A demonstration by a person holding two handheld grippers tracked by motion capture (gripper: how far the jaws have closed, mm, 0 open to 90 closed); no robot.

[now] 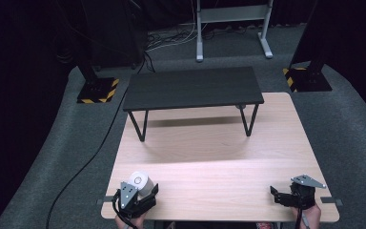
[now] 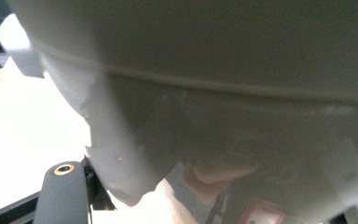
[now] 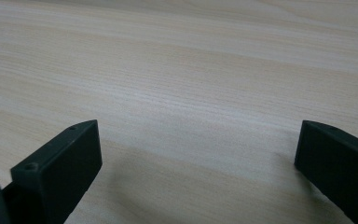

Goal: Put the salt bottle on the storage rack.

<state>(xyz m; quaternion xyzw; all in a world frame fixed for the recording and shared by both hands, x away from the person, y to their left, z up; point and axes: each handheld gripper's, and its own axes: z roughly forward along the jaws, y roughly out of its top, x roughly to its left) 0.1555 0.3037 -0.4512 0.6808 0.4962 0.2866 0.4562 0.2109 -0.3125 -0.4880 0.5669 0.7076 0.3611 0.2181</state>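
White cup (image 1: 141, 183) stands upright, mouth up, between left jaws.

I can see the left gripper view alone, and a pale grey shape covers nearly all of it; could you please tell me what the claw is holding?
Observer: From the high view, the left claw is shut on a white cup at the near left corner of the wooden table.
Operator: Thank you. Is the other claw busy with anything?
Observer: No. The right claw sits at the near right corner with its jaws open wide and only bare wood between them in its own view.
Operator: Is there anything else on the table where the cup might go?
Observer: A small black shelf on thin legs stands across the far side, with nothing on top.
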